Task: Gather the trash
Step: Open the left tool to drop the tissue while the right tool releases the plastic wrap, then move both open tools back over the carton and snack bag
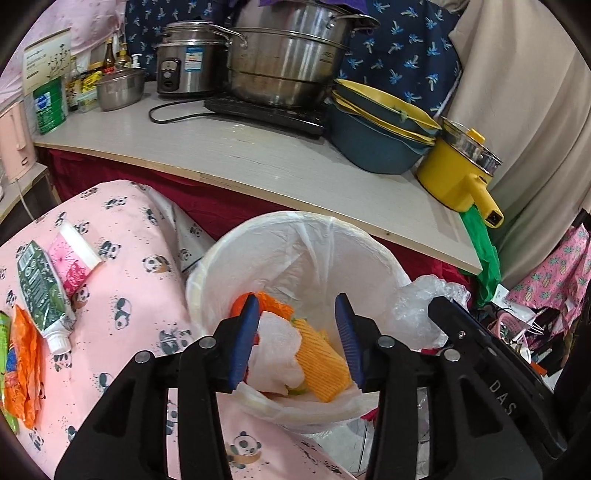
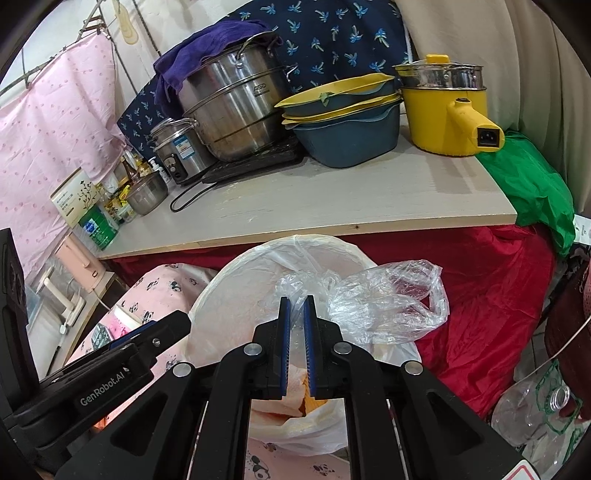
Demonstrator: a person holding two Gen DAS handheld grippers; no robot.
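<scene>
The left gripper (image 1: 300,306) hangs over the white lined bin (image 1: 236,254) with its jaws apart and nothing between them – orange and white trash (image 1: 321,358) lies inside. The right gripper (image 2: 297,301) is closed on a clear plastic bag (image 2: 388,299) at the bin's rim

A pale bench (image 2: 332,206) draped below in red cloth (image 2: 491,295) stands against navy patterned fabric (image 2: 332,33) and a pink curtain (image 2: 48,122).
</scene>
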